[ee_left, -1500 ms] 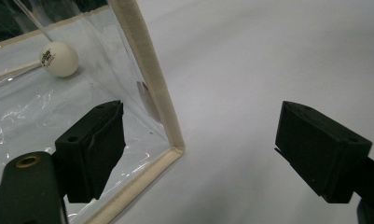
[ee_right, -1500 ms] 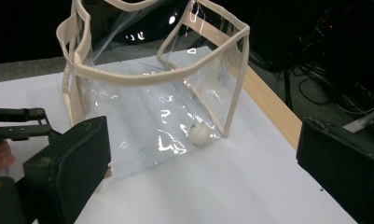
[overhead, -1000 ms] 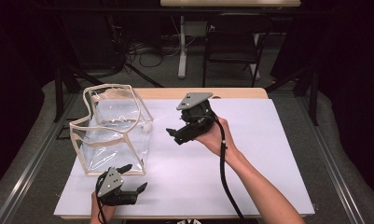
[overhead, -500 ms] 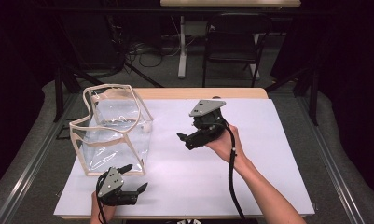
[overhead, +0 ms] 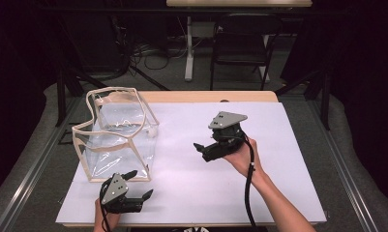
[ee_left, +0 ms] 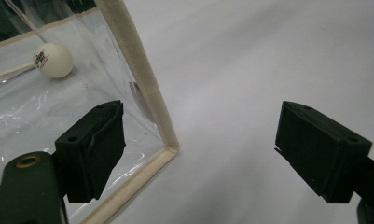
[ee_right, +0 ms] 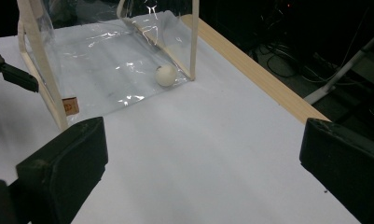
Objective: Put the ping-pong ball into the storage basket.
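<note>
Both my grippers empty, ball in the clear bag (overhead: 116, 137).
Left gripper (overhead: 133, 183) and right gripper (overhead: 203, 147) gape wide; the white ball (ee_right: 166, 75) seemingly rests on the bag's floor.

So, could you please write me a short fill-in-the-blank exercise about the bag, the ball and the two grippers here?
1. The white ball lies ____ the clear bag.
2. The jaws of the left gripper stand ____.
3. The right gripper holds ____.
4. The bag stands on a ____ sheet.

Missing words: inside; open; nothing; white
</note>
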`<state>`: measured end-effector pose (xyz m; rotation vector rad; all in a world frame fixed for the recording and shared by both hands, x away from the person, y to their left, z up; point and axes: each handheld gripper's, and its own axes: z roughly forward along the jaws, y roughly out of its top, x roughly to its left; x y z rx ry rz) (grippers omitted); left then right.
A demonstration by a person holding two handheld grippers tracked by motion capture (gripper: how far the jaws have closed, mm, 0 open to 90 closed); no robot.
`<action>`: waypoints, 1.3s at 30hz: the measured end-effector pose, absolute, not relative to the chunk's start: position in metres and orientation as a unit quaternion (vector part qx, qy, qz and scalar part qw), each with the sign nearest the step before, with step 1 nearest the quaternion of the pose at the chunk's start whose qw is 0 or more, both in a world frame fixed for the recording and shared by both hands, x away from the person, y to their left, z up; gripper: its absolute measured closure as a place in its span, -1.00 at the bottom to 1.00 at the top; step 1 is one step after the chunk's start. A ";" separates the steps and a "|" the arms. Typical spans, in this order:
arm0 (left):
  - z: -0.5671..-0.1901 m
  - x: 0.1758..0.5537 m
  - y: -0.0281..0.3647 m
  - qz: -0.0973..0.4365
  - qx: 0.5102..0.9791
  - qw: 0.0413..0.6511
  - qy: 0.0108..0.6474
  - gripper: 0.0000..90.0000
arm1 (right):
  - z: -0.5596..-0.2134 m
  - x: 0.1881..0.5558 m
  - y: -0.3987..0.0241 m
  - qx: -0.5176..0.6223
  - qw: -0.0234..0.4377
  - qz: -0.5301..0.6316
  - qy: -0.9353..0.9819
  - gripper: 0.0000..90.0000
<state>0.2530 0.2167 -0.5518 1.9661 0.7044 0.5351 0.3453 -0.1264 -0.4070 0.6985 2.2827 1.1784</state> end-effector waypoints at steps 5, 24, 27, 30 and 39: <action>-0.552 0.253 0.216 0.220 0.806 0.470 0.285 -0.65 | -0.414 0.342 -0.135 0.261 0.240 0.428 0.831 -0.98; -0.552 0.254 0.216 0.219 0.806 0.470 0.286 -0.65 | -0.434 0.323 -0.176 0.284 0.255 0.441 0.812 -0.98; -0.552 0.253 0.215 0.219 0.805 0.471 0.287 -0.65 | -0.437 0.321 -0.179 0.286 0.257 0.442 0.811 -0.98; -0.552 0.254 0.215 0.218 0.805 0.470 0.287 -0.65 | -0.445 0.318 -0.186 0.292 0.256 0.441 0.809 -0.98; -0.552 0.254 0.215 0.218 0.808 0.467 0.286 -0.65 | -0.463 0.311 -0.198 0.302 0.252 0.441 0.807 -0.98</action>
